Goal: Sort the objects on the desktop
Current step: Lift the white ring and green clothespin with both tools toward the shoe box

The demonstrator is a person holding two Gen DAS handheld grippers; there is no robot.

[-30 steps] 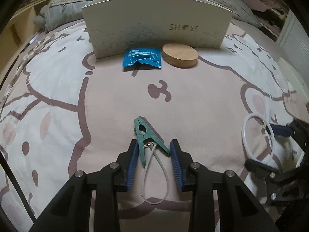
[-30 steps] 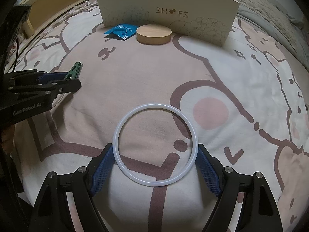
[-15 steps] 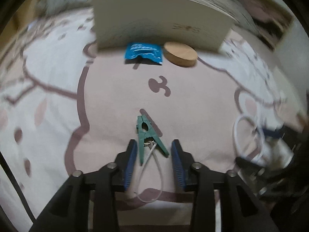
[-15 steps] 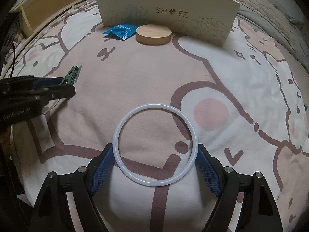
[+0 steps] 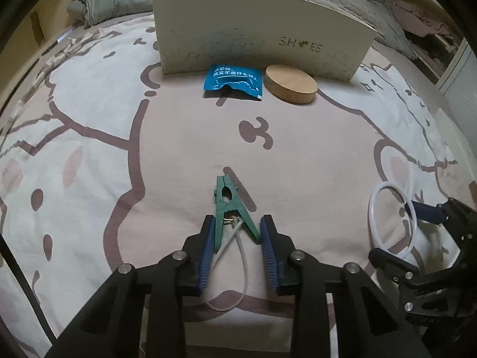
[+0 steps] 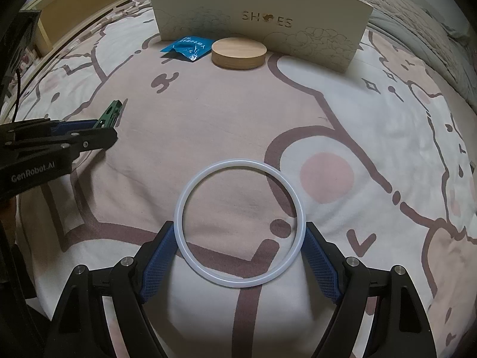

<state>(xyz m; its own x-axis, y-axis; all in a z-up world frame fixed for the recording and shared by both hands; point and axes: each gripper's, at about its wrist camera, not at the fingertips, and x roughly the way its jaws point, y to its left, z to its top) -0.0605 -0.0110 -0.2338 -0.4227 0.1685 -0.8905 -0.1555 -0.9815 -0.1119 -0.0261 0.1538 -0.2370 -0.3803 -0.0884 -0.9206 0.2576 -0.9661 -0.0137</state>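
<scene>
Item: green plastic clothes peg [image 5: 231,208] with a white cord loop [image 5: 235,277] tied at its spring. It lies on the bedsheet [image 5: 179,137]. Its two handle ends sit between the blue pads of the left gripper [image 5: 237,234], touching or nearly touching them; whether the pads press it cannot be told. In the right wrist view only the peg's nose [image 6: 111,113] shows past the left gripper [image 6: 98,132], whose side reads "GenRobot.AI".

Item: translucent white ring [image 6: 240,223], flat on the sheet. The right gripper [image 6: 240,240] stands spread wide, its blue pads at the ring's left and right edges, touching or just beside. In the left wrist view, the ring [image 5: 392,217] lies by the right gripper [image 5: 411,238].

Item: cream shoebox [image 6: 259,15], printed "SH ES" with a small dark shape in place of the O, and faint line drawings.

Item: blue sachet [image 6: 187,47], crumpled, with white Chinese characters too small to read, in front of the box.

Item: round wooden disc [image 6: 239,52], just right of the sachet.

Surface: sheet printed with brown-outlined cartoon figures and pink spots.
</scene>
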